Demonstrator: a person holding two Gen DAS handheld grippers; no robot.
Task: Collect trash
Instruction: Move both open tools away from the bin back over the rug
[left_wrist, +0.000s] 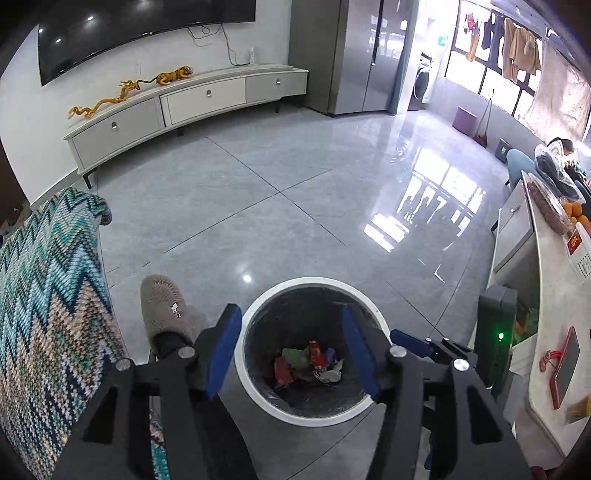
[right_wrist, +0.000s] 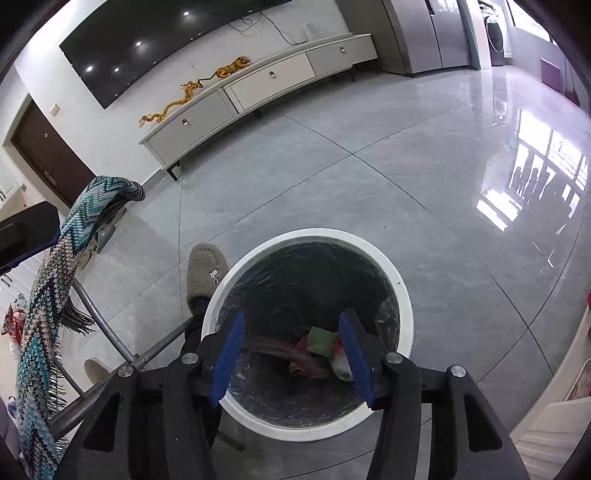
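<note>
A round trash bin (left_wrist: 240, 365) with a white rim and a dark plastic liner is seen standing on the grey tiled floor (left_wrist: 288, 206), just beside a slippered foot (left_wrist: 166, 310). It is viewed from above by both cameras. The bin is judged light but bulky, with a stiff rim; if it has to be moved, the rim is the place to take it, as the thin liner would likely slip or tear.

At the bottom of the bin lies the collected trash (left_wrist: 310, 363): crumpled wrappers and scraps in red, green and white. These are judged very light, soft and crushable, best pinched at a raised fold or edge.

The left gripper (left_wrist: 291, 350) is held above the bin mouth, its blue pads parted about halfway with nothing between them. The right gripper (right_wrist: 293, 354) is likewise held over the bin, half open and empty.
</note>
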